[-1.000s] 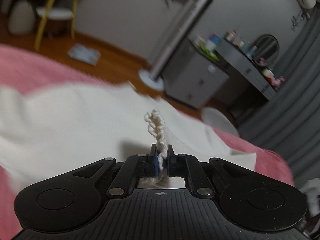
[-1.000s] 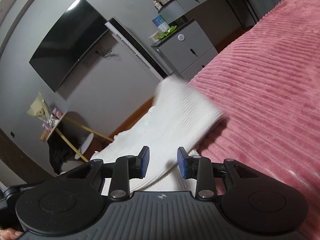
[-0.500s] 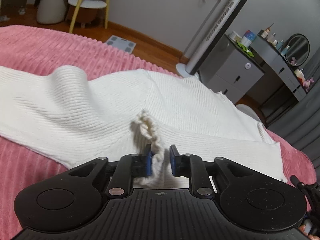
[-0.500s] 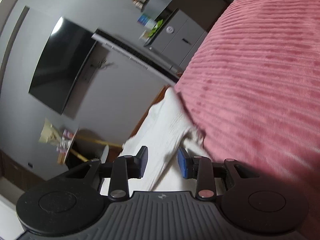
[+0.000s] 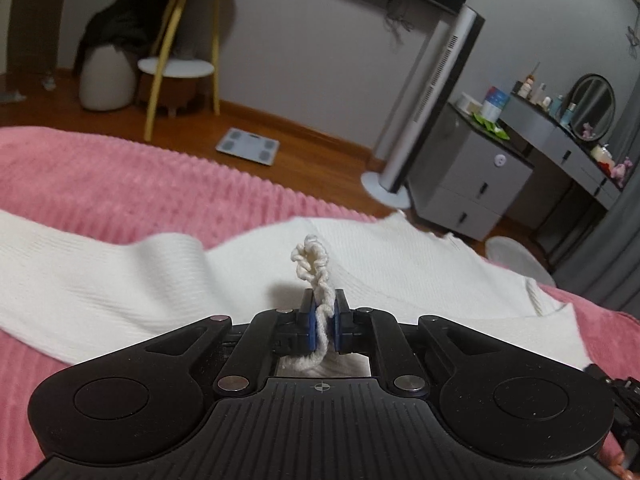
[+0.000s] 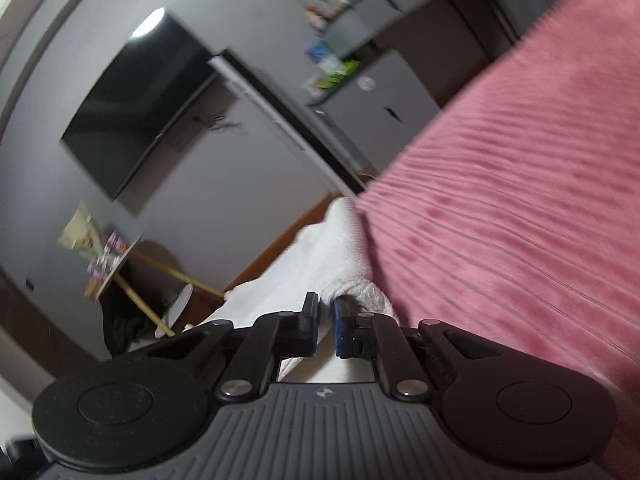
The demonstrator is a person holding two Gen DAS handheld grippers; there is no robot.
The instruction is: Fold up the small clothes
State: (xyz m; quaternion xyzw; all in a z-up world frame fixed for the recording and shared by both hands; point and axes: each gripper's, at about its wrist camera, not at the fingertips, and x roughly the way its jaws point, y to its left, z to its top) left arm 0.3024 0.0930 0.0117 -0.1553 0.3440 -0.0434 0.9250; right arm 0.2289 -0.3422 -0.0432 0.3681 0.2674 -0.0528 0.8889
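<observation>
A white ribbed knit garment (image 5: 120,280) lies spread across a pink ribbed blanket (image 5: 120,184). Its twisted white cord (image 5: 310,258) sticks up from between the blue pads of my left gripper (image 5: 323,300), whose jaws are closing and pinch the cord. In the right wrist view the same garment (image 6: 320,248) runs away along the edge of the blanket (image 6: 500,220). My right gripper (image 6: 326,308) sits at the garment's near end, its jaws closing with a fold of white knit squeezed between them. That view is motion-blurred.
Beyond the bed edge is wooden floor with a bathroom scale (image 5: 248,146), a yellow-legged side table (image 5: 176,68), a tall tower fan (image 5: 432,96) and a grey drawer cabinet (image 5: 468,184). A dark television (image 6: 136,120) hangs on the wall.
The left jaws loosened around the cord half a second ago and have pinched it again. The right jaws, apart before, have come together on the garment's edge.
</observation>
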